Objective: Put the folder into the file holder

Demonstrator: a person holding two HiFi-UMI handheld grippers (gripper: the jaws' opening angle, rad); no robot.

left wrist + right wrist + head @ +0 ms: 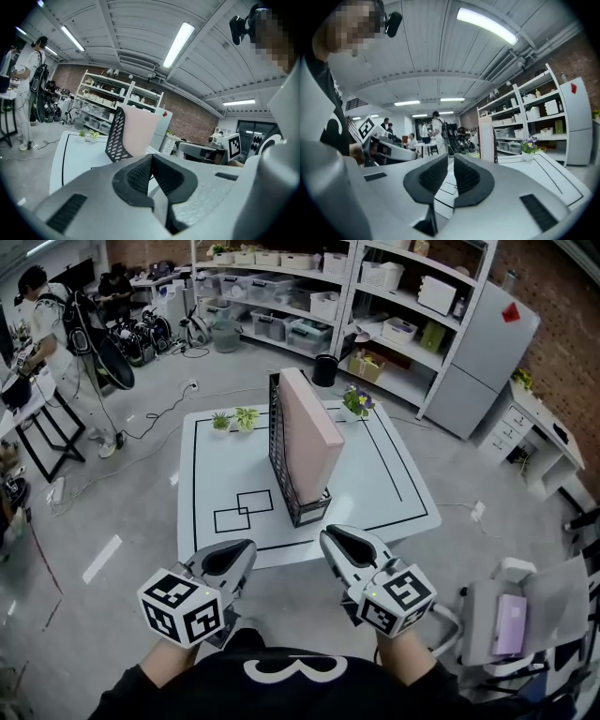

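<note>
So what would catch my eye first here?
A tall pink folder stands in a black mesh file holder in the middle of the white table. Nearer the camera, the left hand-held gripper and right hand-held gripper, each carrying a black-and-white marker cube, hover by the table's near edge.

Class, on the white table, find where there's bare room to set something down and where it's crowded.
Free: the table's right side, between the file holder with its pink folder and the right edge; also left of the holder, beyond the taped squares. Crowded: the far edge, with two plants and a flower pot.
</note>
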